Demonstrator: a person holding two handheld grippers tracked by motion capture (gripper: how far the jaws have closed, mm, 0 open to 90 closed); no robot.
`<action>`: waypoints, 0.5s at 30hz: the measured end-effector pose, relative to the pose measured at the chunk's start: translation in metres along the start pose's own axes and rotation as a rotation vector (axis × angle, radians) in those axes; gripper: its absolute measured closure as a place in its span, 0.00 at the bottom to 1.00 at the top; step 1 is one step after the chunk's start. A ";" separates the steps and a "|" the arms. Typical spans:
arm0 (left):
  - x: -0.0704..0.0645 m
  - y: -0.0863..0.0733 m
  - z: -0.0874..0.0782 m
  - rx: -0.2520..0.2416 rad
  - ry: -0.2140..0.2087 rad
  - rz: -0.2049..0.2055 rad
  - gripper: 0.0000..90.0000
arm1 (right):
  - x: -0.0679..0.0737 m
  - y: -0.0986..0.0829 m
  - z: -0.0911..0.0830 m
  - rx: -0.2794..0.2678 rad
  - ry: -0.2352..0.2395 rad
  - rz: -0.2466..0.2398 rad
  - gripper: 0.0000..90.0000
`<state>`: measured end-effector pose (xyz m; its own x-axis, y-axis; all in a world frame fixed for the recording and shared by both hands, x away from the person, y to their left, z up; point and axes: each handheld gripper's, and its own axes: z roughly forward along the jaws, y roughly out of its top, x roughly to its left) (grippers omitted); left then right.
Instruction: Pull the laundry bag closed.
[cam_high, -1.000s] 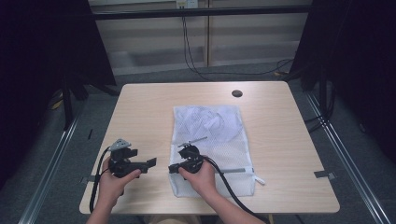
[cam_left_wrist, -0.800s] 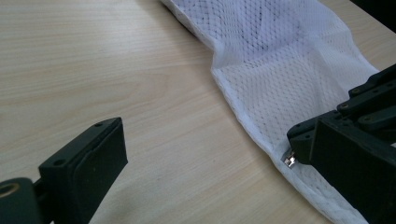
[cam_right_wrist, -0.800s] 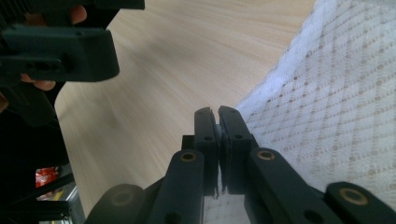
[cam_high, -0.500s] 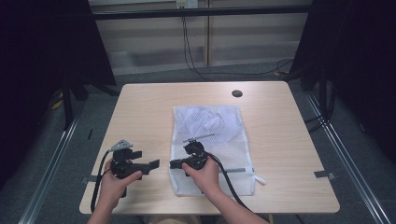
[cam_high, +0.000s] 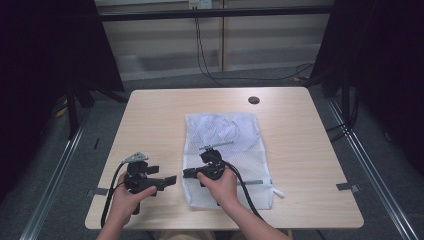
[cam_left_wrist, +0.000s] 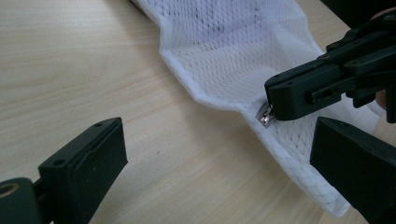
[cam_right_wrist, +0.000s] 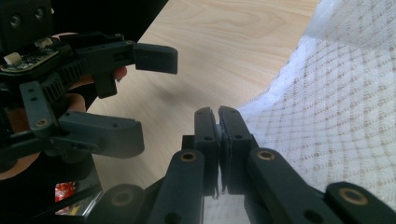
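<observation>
Right claw (cam_left_wrist: 299, 95) pinches the zipper pull (cam_left_wrist: 266, 114) at the mesh bag's (cam_left_wrist: 243, 51) edge.

Probably a lab recording booth: black curtains (cam_high: 45, 60) fill the frame's left and right edges, cables (cam_high: 205, 55) hang at top centre, and grey carpet (cam_high: 90, 130) surrounds the pale wooden bench (cam_high: 300, 150).

High view overhead facing forward, gripper views close, low, sharing mesh bag (cam_high: 227, 155) edge
</observation>
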<state>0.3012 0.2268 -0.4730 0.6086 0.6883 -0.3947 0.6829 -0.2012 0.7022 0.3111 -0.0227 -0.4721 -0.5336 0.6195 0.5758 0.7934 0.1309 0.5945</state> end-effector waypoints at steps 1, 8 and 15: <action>0.001 0.000 0.000 0.005 -0.009 -0.002 0.04 | 0.000 0.000 0.000 0.000 0.001 0.001 0.96; -0.003 -0.002 0.007 0.030 -0.037 -0.006 0.05 | 0.001 0.002 -0.003 -0.012 0.005 -0.005 0.96; -0.009 -0.003 0.019 0.065 -0.077 -0.005 0.05 | 0.002 0.004 -0.006 -0.015 0.016 0.002 0.96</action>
<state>0.3013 0.2081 -0.4825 0.6329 0.6345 -0.4437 0.7090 -0.2449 0.6613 0.3112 -0.0254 -0.4650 -0.5364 0.6076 0.5858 0.7902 0.1177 0.6015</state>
